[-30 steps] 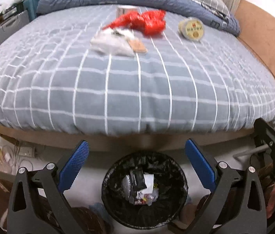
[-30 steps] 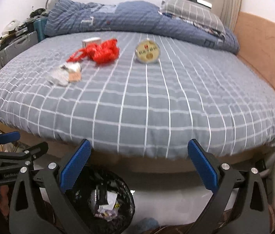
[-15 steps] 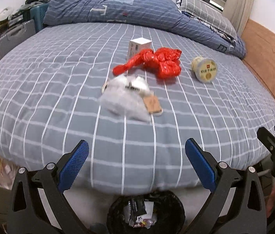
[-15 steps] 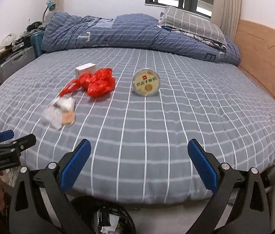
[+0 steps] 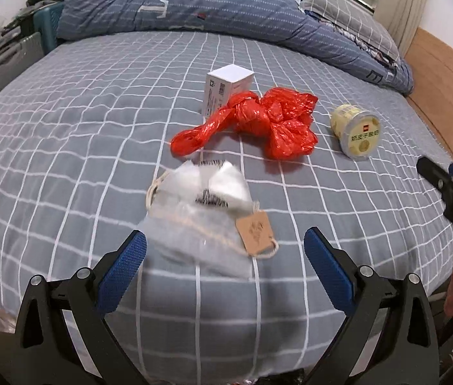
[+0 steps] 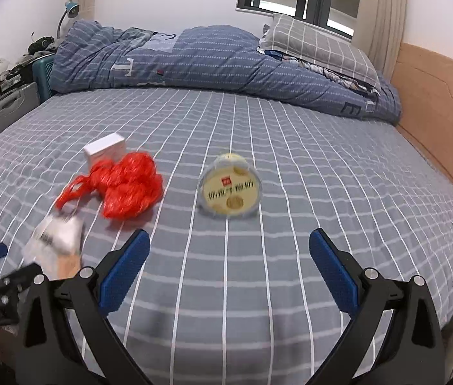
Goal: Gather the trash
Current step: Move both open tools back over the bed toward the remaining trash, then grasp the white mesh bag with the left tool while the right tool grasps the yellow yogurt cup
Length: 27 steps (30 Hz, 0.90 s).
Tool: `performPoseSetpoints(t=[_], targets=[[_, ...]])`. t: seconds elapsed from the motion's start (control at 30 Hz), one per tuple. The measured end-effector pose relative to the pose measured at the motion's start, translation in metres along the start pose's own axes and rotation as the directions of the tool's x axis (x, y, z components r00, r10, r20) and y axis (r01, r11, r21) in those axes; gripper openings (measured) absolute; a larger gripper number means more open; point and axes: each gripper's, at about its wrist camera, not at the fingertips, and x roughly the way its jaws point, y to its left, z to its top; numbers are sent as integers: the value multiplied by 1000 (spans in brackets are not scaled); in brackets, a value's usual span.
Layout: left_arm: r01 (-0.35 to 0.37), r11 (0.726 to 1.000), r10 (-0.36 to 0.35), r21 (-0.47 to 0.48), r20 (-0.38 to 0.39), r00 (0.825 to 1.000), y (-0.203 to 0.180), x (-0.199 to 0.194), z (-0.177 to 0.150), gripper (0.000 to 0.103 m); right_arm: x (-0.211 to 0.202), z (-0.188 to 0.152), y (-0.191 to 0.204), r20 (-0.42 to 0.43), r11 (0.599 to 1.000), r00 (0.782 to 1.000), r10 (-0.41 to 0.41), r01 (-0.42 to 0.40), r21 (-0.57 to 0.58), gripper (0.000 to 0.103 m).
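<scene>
Trash lies on the grey checked bed [image 5: 65,147]. A clear plastic bag [image 5: 200,205] with a brown paper tag [image 5: 255,231] sits just ahead of my open left gripper [image 5: 224,252]. Behind the bag are a crumpled red plastic bag [image 5: 265,122], a small white box [image 5: 228,88] and a yellow cup [image 5: 356,130] lying on its side. My right gripper [image 6: 229,255] is open and empty, just short of the yellow cup [image 6: 229,191]. The red bag [image 6: 126,184], white box [image 6: 106,147] and clear bag [image 6: 56,237] lie to its left.
A rumpled blue duvet [image 6: 194,61] and a grey checked pillow [image 6: 316,48] fill the back of the bed. A wooden headboard [image 6: 435,102] runs along the right. Suitcases and clutter [image 6: 4,102] stand at the left. A sliver of black bin liner [image 5: 277,378] shows under the bed's edge.
Both grippers rose from the trash bin on the floor and moved forward over the bed. The bin has almost dropped out of view. The trash items now look closer.
</scene>
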Motion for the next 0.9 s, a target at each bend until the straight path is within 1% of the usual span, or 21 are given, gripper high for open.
performPoseSetpoints(t=[0.2,0.33,0.43,0.53,0.63,0.73,0.83,0.9], targets=[[-9,1000,9,-1,-29,1000,3,23,12,94,40,15,12,-21,1000,1000,4,-5,-26,96],[-56,998,56,2,-39,998,7,35,17,94,68,21,14,-45,1000,999,9,-11,-26,96],[-57,998,56,-15,-64,996,10,44,19,93,88,27,17,-62,999,998,20,-22,-25,96],[-73,997,72,-8,-87,994,11,52,20,92,105,31,19,-71,999,997,24,-26,-21,96],[-86,996,85,-6,-98,992,14,57,19,90,123,32,17,-93,1000,996,-7,7,-7,96],[-82,996,80,-20,-107,991,17,61,19,88,136,32,10,-112,1000,994,-19,22,23,96],[-85,996,82,-16,-111,990,17,64,18,84,145,34,4,-120,999,993,-18,24,46,96],[-80,997,79,-9,-118,990,15,65,18,78,150,34,0,-131,998,991,-6,15,65,95]])
